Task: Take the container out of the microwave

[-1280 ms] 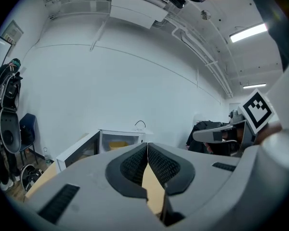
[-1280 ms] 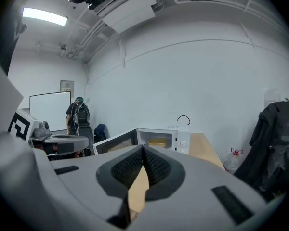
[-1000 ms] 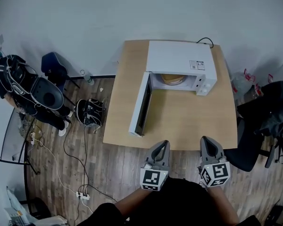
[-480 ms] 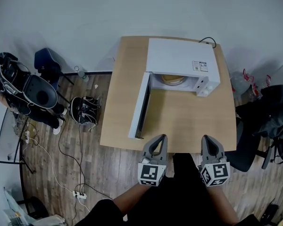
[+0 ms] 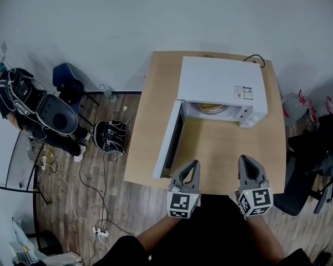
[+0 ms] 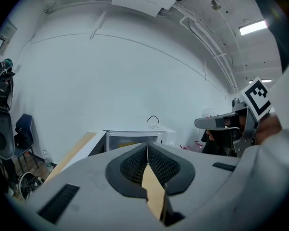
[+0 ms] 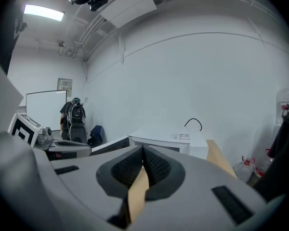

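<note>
Approach stage: left claw (image 5: pixel 193 165) and right claw (image 5: pixel 246 160), both closed and empty, face the open white microwave (image 5: pixel 222 85) — next, part them around its tan round container (image 5: pixel 211 108).

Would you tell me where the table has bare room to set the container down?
The widest bare patch of table lies in front of the microwave, between its open door and the right edge. A narrower strip runs left of the door. The rear is filled by the microwave.
</note>
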Tool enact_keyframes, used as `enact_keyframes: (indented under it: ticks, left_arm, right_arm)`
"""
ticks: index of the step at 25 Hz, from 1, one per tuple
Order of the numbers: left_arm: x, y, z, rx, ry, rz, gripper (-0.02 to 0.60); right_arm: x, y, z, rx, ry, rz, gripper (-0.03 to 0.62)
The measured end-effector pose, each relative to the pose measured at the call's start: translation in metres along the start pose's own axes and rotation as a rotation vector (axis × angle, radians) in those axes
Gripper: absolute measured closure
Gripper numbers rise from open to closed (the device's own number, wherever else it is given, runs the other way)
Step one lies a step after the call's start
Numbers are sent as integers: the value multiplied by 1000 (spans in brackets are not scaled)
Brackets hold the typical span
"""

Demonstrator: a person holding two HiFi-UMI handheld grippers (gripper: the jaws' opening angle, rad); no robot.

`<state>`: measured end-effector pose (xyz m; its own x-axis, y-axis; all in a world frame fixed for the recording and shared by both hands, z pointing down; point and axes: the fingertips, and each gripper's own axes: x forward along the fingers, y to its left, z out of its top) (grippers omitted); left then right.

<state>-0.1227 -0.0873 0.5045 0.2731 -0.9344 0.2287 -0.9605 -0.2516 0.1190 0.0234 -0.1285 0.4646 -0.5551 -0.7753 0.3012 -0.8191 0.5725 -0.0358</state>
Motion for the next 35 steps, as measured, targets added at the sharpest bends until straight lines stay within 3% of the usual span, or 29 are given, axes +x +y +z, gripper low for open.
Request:
enact_keyframes:
  ticks: [10, 16, 28, 35]
  left_arm:
    - [88, 8, 0, 44, 55, -20, 569]
    - [133, 20, -17, 62, 137, -7, 568]
    - [207, 63, -38, 141, 215, 81, 568]
    - [245, 75, -66, 144, 284, 42, 566]
  right_arm:
    - [38, -48, 6, 38, 12, 2, 534]
    - [50, -74, 2, 63, 26, -19, 534]
    - [69, -117, -8, 85, 59, -32, 534]
    - [76, -137, -19, 103, 83, -35, 534]
